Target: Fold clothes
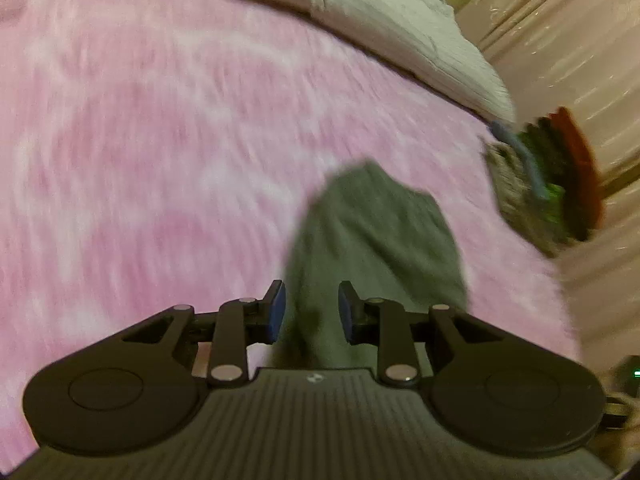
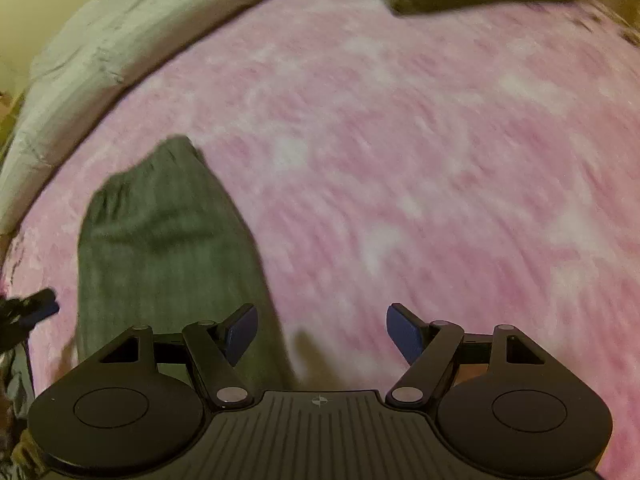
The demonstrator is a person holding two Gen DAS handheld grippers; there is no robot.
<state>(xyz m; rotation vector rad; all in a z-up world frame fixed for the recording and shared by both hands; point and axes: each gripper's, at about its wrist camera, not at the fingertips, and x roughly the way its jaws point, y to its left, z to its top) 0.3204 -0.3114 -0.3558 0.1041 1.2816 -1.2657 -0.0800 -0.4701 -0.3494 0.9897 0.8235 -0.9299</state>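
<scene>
Left wrist view alone shows a folded multicoloured clothes stack (image 1: 548, 184) at three o'clock; left gripper (image 1: 312, 312) spread narrowly above the grey-green ribbed garment (image 1: 376, 236), the right gripper (image 2: 322, 334) spread wide over the pink fuzzy blanket (image 2: 400, 160).

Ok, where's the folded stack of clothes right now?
In the left wrist view the folded stack sits at the right edge of the pink blanket, beyond the grey garment.

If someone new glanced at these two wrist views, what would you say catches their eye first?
The fluffy pink blanket fills nearly everything in both views. On it lies a grey-green garment, reaching away from the left tool, whose pads stand apart with the cloth lying between them; in the right wrist view the garment sits left of the open right tool. At the blanket's right edge in the left view stands a stack of folded clothes.
</scene>
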